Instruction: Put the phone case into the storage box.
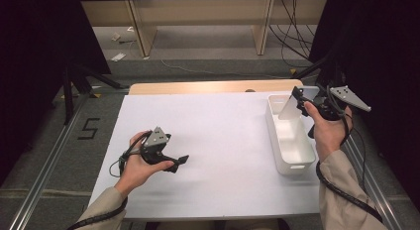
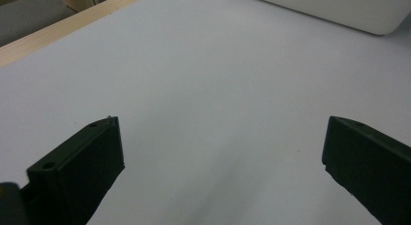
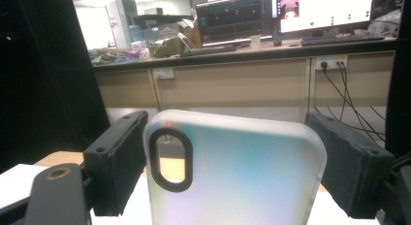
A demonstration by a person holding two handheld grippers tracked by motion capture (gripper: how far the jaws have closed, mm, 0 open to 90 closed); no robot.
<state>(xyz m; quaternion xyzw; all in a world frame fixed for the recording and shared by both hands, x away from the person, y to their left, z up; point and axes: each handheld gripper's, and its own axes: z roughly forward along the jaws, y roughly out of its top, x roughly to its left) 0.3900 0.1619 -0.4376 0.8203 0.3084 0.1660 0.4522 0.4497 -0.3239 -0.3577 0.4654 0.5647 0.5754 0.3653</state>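
right gripper (image 1: 301, 103): jaws clamp phone case (image 3: 235, 171), long axis tilted above white bin (image 1: 288, 141) | left gripper (image 1: 181, 161): jaws apart, empty, well away

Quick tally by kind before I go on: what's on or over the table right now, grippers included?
Grippers: 2, the left gripper low over the white table, the right gripper raised
Phone cases: 1, a translucent phone case between the right gripper's jaws
Bins: 1, a white bin at the table's right side
Total: 4
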